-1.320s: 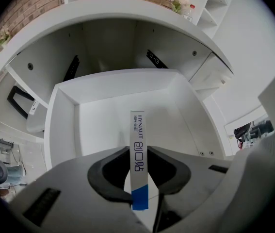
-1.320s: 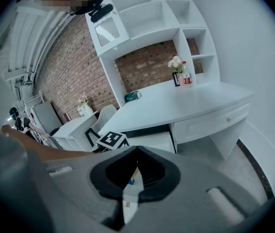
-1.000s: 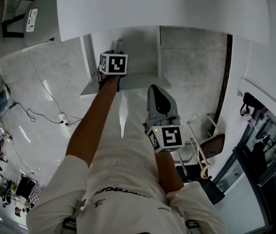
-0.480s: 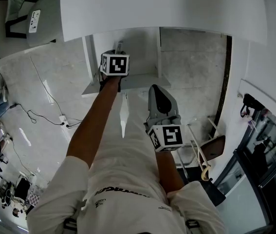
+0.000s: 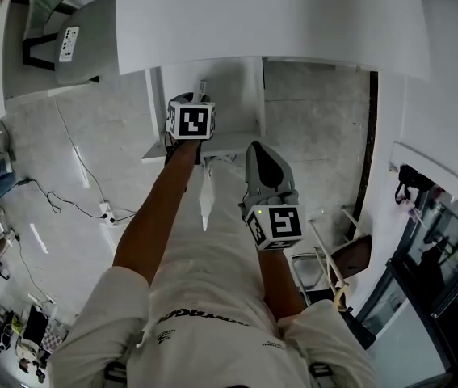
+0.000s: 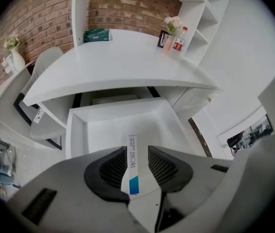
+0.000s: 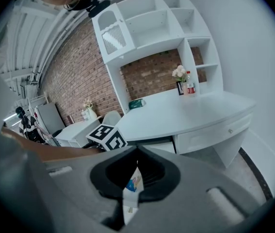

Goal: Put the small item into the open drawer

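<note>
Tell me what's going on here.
A person holds a gripper in each hand. The left gripper grips a slim white packet with a blue end, poised over the open white drawer under the desk. The right gripper hangs back nearer the body, shut on a small printed packet. The visible part of the drawer looks empty.

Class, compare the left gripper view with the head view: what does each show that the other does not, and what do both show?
Only the left gripper view: a green box, flowers and a bottle before a brick wall. Only the head view: the right gripper, the person's left arm, a floor power strip. Both: the open drawer and the slim packet held by the left gripper.
</note>
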A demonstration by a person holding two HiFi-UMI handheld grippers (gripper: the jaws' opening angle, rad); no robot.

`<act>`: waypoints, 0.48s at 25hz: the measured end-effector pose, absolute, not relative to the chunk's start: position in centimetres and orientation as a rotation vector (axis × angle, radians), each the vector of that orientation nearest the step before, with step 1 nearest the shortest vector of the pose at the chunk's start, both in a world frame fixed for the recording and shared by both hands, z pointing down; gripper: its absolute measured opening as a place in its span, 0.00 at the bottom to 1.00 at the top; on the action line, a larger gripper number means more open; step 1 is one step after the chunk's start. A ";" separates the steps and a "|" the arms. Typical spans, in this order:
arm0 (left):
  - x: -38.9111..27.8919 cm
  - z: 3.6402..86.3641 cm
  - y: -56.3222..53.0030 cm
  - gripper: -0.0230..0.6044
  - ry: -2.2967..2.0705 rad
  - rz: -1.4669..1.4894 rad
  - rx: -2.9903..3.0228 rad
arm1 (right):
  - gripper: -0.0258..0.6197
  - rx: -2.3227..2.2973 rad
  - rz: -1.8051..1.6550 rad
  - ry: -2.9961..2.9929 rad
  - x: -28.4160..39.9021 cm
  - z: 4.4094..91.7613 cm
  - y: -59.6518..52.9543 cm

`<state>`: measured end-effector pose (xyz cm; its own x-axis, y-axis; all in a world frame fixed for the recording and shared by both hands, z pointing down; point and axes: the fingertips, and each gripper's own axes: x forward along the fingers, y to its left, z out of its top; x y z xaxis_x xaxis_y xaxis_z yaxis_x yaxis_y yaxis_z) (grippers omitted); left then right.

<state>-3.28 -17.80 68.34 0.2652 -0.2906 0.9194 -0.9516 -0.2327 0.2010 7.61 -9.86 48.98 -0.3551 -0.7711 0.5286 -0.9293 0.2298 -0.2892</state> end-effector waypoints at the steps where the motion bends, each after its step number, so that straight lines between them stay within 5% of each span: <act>1: -3.2 67.5 -17.8 0.24 -1.156 0.983 1.709 | 0.04 1.592 0.821 -2.237 7.5 48.6 -9.9; 12: -3.7 58.5 -16.8 0.18 -1.200 0.853 1.796 | 0.04 1.621 0.739 -2.289 6.7 43.5 -10.0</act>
